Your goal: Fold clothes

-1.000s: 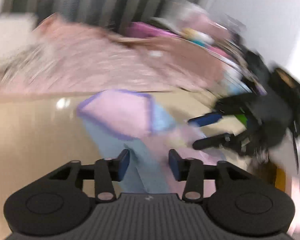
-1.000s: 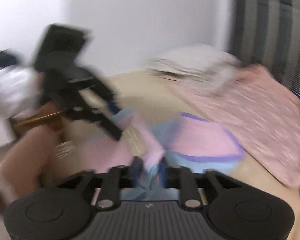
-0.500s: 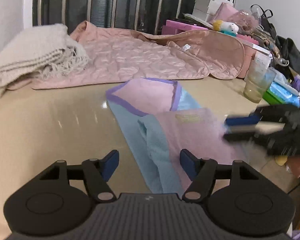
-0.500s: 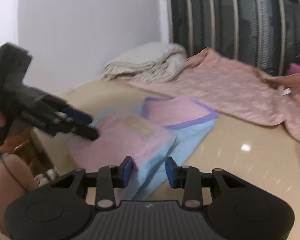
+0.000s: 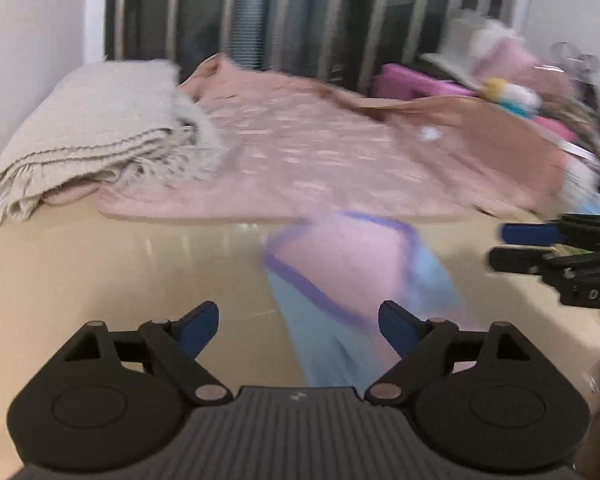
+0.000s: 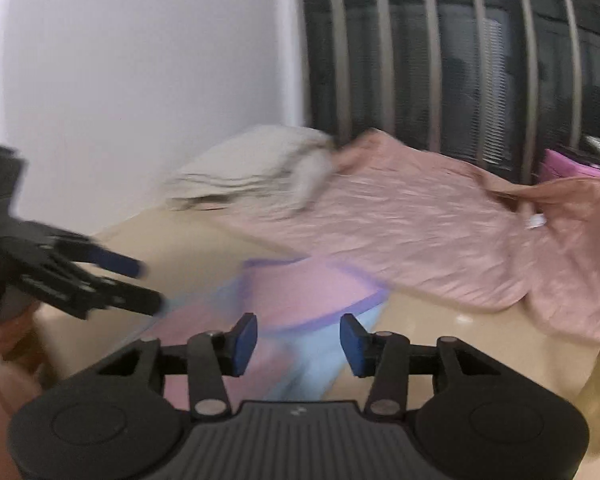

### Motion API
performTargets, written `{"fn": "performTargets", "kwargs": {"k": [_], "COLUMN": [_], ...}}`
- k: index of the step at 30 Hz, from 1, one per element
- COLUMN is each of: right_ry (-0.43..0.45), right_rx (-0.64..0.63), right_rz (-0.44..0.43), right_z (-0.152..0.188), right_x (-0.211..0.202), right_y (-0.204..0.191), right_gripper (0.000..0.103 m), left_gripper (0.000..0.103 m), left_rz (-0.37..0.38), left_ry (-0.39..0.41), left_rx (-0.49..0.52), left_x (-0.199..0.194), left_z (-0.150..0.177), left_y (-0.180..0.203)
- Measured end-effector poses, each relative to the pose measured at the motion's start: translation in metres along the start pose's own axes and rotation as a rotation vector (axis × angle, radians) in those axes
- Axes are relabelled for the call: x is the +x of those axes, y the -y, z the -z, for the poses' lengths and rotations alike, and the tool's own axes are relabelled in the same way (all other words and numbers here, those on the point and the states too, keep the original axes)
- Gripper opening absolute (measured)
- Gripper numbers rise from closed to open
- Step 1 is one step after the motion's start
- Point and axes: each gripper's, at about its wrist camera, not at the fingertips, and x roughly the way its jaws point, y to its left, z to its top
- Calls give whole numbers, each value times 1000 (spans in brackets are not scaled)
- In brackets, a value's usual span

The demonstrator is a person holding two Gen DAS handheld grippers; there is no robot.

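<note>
Both tongs, left (image 5: 298, 322) and right (image 6: 298, 344), agape and empty above pink-blue garment (image 5: 352, 264); "DAS" lettering.

Your widest free stretch is the bare beige worktop (image 5: 120, 280) to the left of the pink-and-blue garment (image 5: 352, 276); tongs can sweep there unhindered. Straight ahead, the pink quilt (image 5: 320, 160) lies across the far side, its near edge touching the garment's far end, so you have no gap there. The folded grey blanket (image 5: 96, 140) blocks the far-left corner. On the far right, blurred clutter (image 5: 512, 92) is piled beyond the quilt. The right tongs (image 5: 496, 246) hover just right of the garment, and the left tongs (image 6: 150, 286) crowd its other side.
</note>
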Motion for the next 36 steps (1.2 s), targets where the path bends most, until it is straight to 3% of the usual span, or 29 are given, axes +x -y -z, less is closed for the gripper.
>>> {"fn": "performTargets", "kwargs": {"k": [2,3,5,7,8,10,12,16,19,21,23,24,26,27,28,29,30,32,33,36], "right_ry": [-71,-109,-196,-248,-272,-289,-289,-209,-115,-59,-56,-70,-108,-117,-108,-89,-60,5,36,48], "right_rx": [18,23,38,38,41,65,81,117,101,78,76,71,39,26,24,30,36,45,49,68], "right_rz": [82,107,121,126,134,146,128,45,-3,-51,-106,-140,-215,-246,-262,-257,-242,-225,-224,-189], "right_z": [-23,-31,-42,-43,-42,-34,-30,-32,-37,-30,-10,5,35,48,57,61,60,53,47,38], "right_x": [35,54,88,111,119,122,120,96,55,14,-26,-41,-67,-79,-89,-97,-100,-100,-93,-60], "right_y": [14,20,28,29,30,30,30,31,26,19,9,4,-7,-12,-14,-16,-17,-20,-22,-31], "right_gripper": [43,42,37,34,30,20,3,2,2,2,2,3,7,15,24,43,49,48,48,43], "left_gripper": [78,65,56,37,33,12,2,1,1,1,2,8,34,45,44,44,47,67,79,77], "left_rz": [-60,-90,-64,-59,-65,-36,-10,14,86,132,138,140,112,97,91,125,178,258,238,114], "left_ry": [-56,-85,-135,-154,-147,-151,-155,-90,4,55,51,49,39,35,35,46,83,164,194,140], "left_rx": [-70,-106,-136,-129,-111,-107,-104,-163,-166,-145,-101,-78,-107,-123,-152,-166,-179,-195,-183,-111], "left_x": [34,51,74,86,89,88,88,64,20,-18,-44,-56,-68,-74,-79,-84,-89,-95,-89,-59], "left_z": [-23,-34,-43,-43,-44,-42,-39,-37,-31,-14,22,40,73,89,98,100,95,82,73,66], "left_y": [-14,-22,-27,-26,-24,-22,-22,-24,-18,-6,6,12,9,7,4,3,4,7,14,37]}}
